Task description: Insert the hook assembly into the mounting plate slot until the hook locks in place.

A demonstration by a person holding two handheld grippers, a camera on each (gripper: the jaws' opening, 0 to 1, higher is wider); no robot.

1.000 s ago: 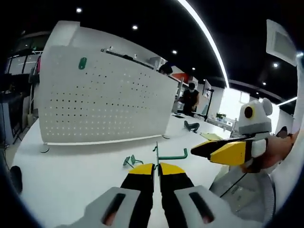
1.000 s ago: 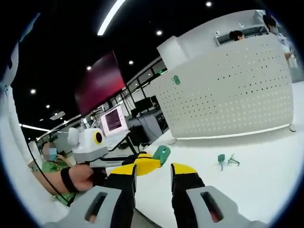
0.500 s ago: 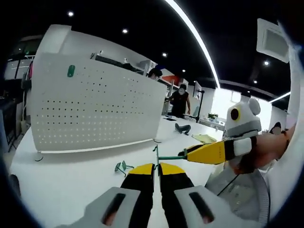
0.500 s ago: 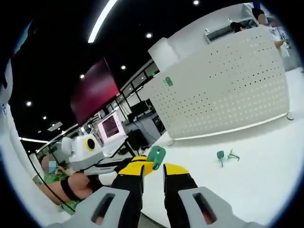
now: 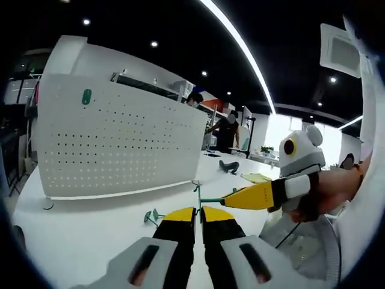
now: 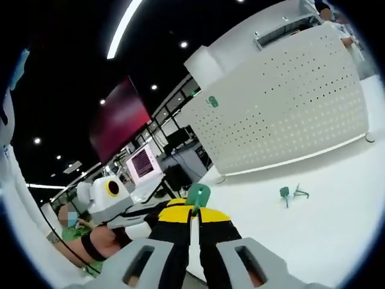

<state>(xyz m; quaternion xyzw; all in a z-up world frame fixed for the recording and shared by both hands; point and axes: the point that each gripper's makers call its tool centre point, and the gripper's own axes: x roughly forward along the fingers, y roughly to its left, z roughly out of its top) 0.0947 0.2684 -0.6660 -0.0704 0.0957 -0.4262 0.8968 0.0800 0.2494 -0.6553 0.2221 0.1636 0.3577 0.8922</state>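
Note:
In the left gripper view my left gripper (image 5: 198, 212) is shut on a green wire hook (image 5: 207, 198) that rises just above its yellow tips. The right gripper (image 5: 231, 200) reaches in from the right, its yellow jaws closed around the hook's far end. In the right gripper view my right gripper (image 6: 190, 212) is shut on the hook's green end (image 6: 198, 194), with the left gripper's white body (image 6: 107, 196) and a hand behind it. The white perforated mounting plate (image 5: 120, 144) (image 6: 283, 114) stands upright beyond, carrying a green peg (image 5: 86, 96) (image 6: 212, 102) near its top.
A second green hook (image 5: 151, 215) (image 6: 290, 192) lies on the white table (image 5: 78, 235) in front of the plate. People stand behind the plate. A dark object (image 5: 228, 165) rests further back on the table, and a lit monitor (image 6: 143, 164) stands to the left.
The right gripper has moved in on the hook and its jaws have gone from apart to shut on the green end. My left gripper keeps its hold on the wire.

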